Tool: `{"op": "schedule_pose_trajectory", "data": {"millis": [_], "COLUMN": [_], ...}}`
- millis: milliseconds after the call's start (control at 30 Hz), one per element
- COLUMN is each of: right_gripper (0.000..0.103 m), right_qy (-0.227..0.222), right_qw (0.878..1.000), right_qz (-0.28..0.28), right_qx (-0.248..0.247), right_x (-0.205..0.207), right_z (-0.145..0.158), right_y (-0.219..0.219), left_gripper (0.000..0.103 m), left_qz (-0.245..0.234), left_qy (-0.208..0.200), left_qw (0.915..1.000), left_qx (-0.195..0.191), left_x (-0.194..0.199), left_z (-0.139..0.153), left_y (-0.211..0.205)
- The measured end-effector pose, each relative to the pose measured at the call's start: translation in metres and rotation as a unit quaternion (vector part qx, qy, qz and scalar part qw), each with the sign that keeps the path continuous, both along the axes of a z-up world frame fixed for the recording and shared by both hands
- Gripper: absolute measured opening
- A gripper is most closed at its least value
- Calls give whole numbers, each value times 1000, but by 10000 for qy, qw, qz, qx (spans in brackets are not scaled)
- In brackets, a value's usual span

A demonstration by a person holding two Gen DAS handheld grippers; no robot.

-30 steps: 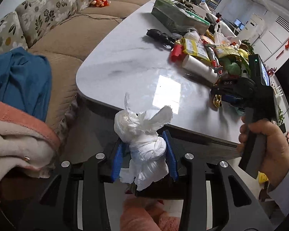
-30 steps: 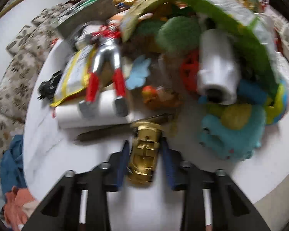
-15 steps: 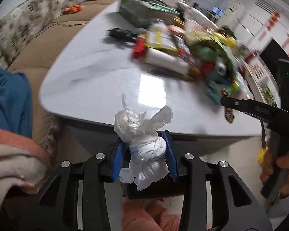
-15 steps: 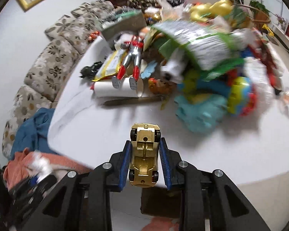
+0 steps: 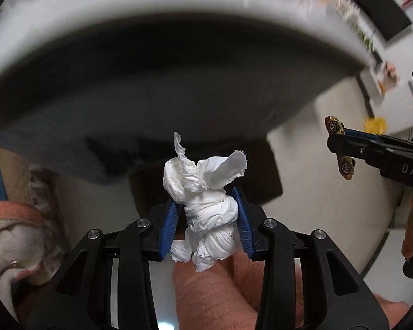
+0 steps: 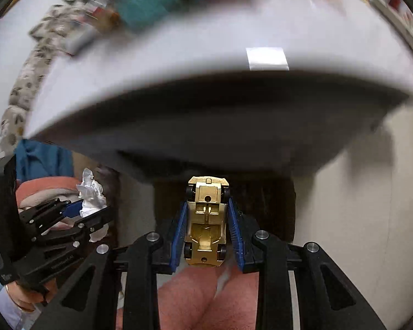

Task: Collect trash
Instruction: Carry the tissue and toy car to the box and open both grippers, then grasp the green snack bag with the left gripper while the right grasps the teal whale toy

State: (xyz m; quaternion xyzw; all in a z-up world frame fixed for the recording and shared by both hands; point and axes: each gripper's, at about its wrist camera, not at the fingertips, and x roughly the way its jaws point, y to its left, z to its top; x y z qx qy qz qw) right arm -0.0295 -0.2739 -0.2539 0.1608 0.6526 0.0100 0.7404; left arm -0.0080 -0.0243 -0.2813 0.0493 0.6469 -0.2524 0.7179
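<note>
My left gripper point(image 5: 206, 211) is shut on a crumpled white tissue wad point(image 5: 206, 192), held below the table edge above a dark box-like opening point(image 5: 264, 176) on the floor. My right gripper point(image 6: 206, 220) is shut on a small gold toy car point(image 6: 206, 222), wheels up, also below the table edge over the same dark opening point(image 6: 261, 200). The left gripper point(image 6: 77, 217) with the tissue point(image 6: 92, 195) shows at the left of the right wrist view. The right gripper point(image 5: 344, 148) with the car point(image 5: 341, 148) shows at the right of the left wrist view.
The white table point(image 6: 179, 77) overhangs both grippers, with blurred toys point(image 6: 151, 2) on top. Blue and orange cloths point(image 6: 41, 165) lie on the sofa at the left. Pale floor point(image 6: 358, 206) lies to the right. My legs are below.
Both grippers have dropped from table height to below the table edge, towards the dark opening on the floor, each still holding its object.
</note>
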Motion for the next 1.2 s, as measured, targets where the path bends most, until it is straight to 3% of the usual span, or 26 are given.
{"op": "schedule_pose_trajectory", "data": {"millis": [67, 100, 133, 167, 233, 300, 433, 567, 633, 733, 833, 967, 1067, 1200], "right_gripper": [32, 43, 58, 79, 75, 74, 77, 79, 80, 82, 91, 99, 98, 98], "right_qy": [175, 252, 361, 393, 617, 822, 796, 506, 197, -396, -1152, -1945, -2043, -2067], "right_qw": [9998, 9996, 9992, 9989, 9974, 9950, 9928, 9942, 9956, 9941, 9845, 9709, 9698, 9743], "right_qz": [-71, -96, -167, -240, -370, -552, -890, -916, -833, -649, -478, -302, -336, -244], "right_qx": [-85, -78, -49, -52, -86, -162, 119, 267, 379, 779, 1237, 1364, 1292, 864], "right_x": [-4, -5, -5, -6, -5, -3, -10, -11, -11, -10, -4, 23, 52, 103], "right_z": [-40, -55, -78, -92, -126, -147, -150, -115, -81, -21, 43, 110, 127, 119], "right_y": [-9, -12, -17, -20, -29, -34, -43, -43, -40, -32, -25, -14, -3, 21], "left_gripper": [39, 50, 68, 70, 70, 70, 70, 71, 76, 77, 81, 83, 87, 87], "left_qz": [-57, -128, -211, -229, -225, 70, 737, 889, 964, 1046, 870, 770, 985, 1291], "left_qy": [247, 507, 775, 879, 1197, 1492, 1691, 1677, 1620, 1559, 1399, 920, 639, 453], "left_qw": [9993, 9978, 9949, 9929, 9886, 9839, 9782, 9780, 9789, 9807, 9861, 9926, 9921, 9883], "left_qx": [258, 412, 618, 774, 889, 980, 956, 871, 792, 541, 209, -193, -435, -672], "left_x": [-2, -3, -4, -4, -4, 0, 8, 7, 7, 4, -7, -18, -16, -8], "left_z": [-38, -62, -89, -107, -143, -173, -188, -168, -147, -104, -54, 13, 44, 62], "left_y": [-11, -17, -22, -24, -25, -18, 8, 28, 33, 31, 24, 21, 27, 43]}}
